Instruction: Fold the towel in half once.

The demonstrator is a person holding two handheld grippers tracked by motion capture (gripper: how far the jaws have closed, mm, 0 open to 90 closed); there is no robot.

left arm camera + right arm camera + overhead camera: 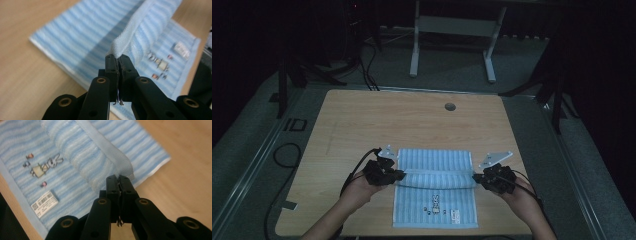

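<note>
A light blue striped towel [435,200] lies on the wooden table [377,120], with a small rabbit print and a white label near its front edge. A fold of it is lifted across the middle. My left gripper [398,175] is shut on the towel's left corner [113,50], held just above the cloth. My right gripper [476,177] is shut on the right corner [123,171] of the same raised edge. The rabbit print [46,166] and barcode label [45,203] lie left of the right jaws.
A round cable hole [450,106] sits near the table's far edge. Bare wood lies beyond and to both sides of the towel. Black cables [287,155] trail on the floor at left, and a white desk frame [452,35] stands behind the table.
</note>
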